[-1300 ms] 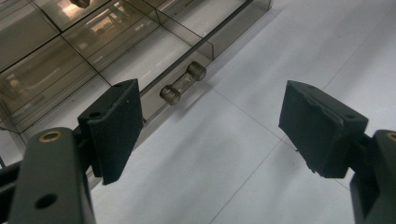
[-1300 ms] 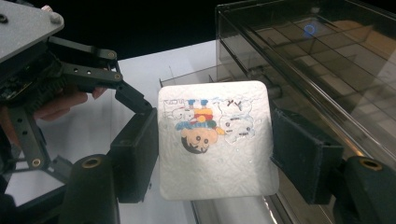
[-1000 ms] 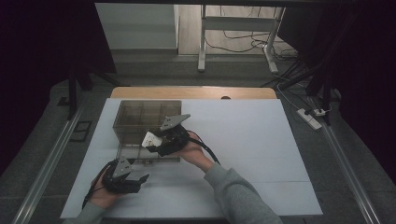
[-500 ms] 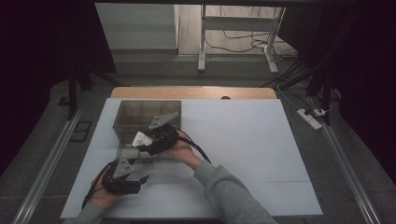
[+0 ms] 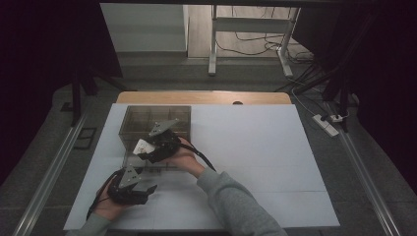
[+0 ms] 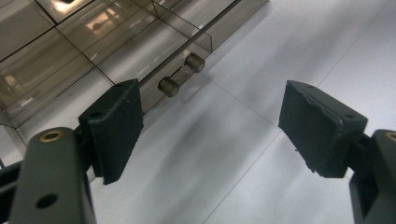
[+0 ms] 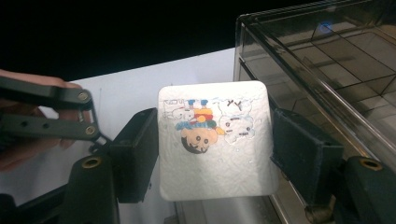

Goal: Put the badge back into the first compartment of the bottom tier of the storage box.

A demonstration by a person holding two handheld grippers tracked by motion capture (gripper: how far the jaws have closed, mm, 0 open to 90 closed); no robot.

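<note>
My right gripper [image 7: 212,154] pinches the white picture card [image 7: 215,140] by its side edges, holding it above the clear box [image 5: 156,129] to drop it into a compartment, while my left gripper [image 6: 210,126] waits spread over the tabletop [image 5: 255,147] by the box's front handle [image 6: 181,74].

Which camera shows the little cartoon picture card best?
The right gripper view: the white card sits close up between the right hand-held gripper jaws, its cartoon drawing clear. In the high view the card is a tiny white patch. The left gripper view looks at the clear box instead.
</note>
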